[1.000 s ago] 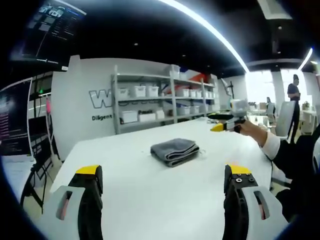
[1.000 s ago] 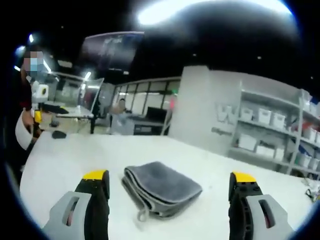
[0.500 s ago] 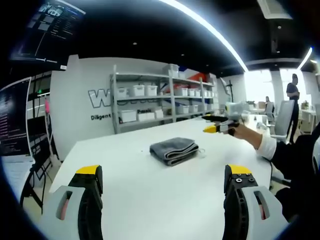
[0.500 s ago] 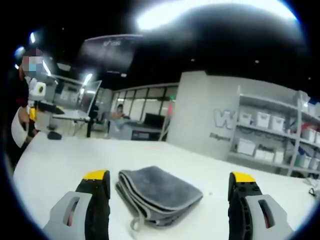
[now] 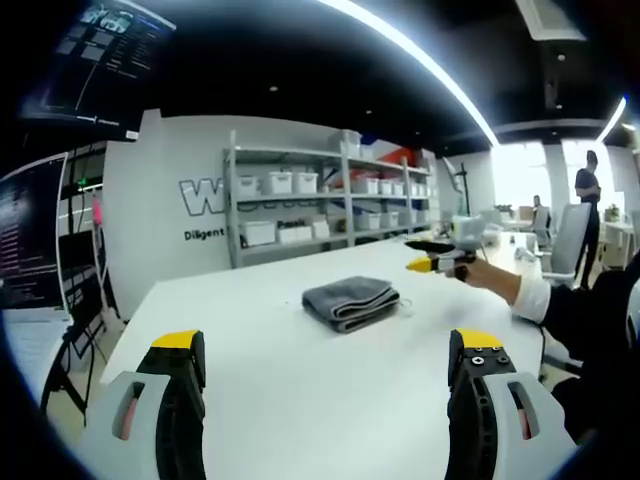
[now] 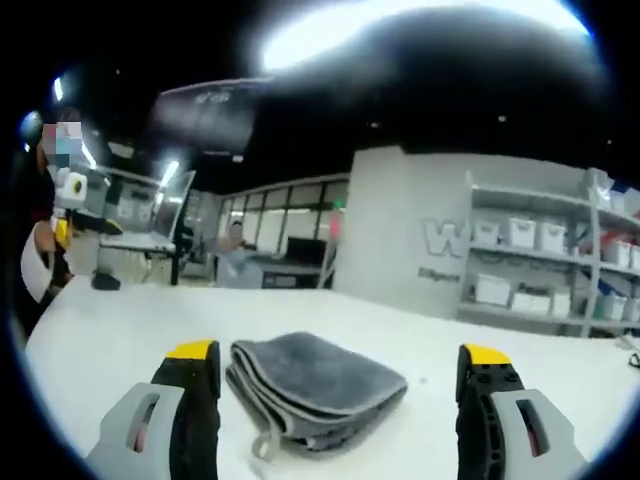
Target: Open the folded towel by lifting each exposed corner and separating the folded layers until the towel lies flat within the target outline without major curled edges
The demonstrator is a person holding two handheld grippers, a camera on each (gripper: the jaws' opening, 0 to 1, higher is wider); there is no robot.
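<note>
A folded grey towel point(image 5: 349, 300) lies near the middle of a white table point(image 5: 300, 390). In the left gripper view my left gripper point(image 5: 325, 370) stands open well short of it, nothing between its yellow-tipped jaws. My right gripper point(image 5: 432, 258) comes in from the right of that view, held in a hand just right of the towel. In the right gripper view the towel point(image 6: 315, 388) lies close ahead, folded edges and a small loop facing me, and my right gripper point(image 6: 340, 385) is open on either side of it, a little above the table point(image 6: 110, 340).
Grey shelving with white bins point(image 5: 320, 200) stands against the far wall behind the table. A person point(image 5: 587, 190) stands at the far right, another sits at a desk point(image 6: 235, 250). The left gripper point(image 6: 75, 215) shows at the far left, held by a person.
The right gripper has dropped lower and closer to the towel, which now sits larger between its jaws. The left gripper has stayed put. Both remain open.
</note>
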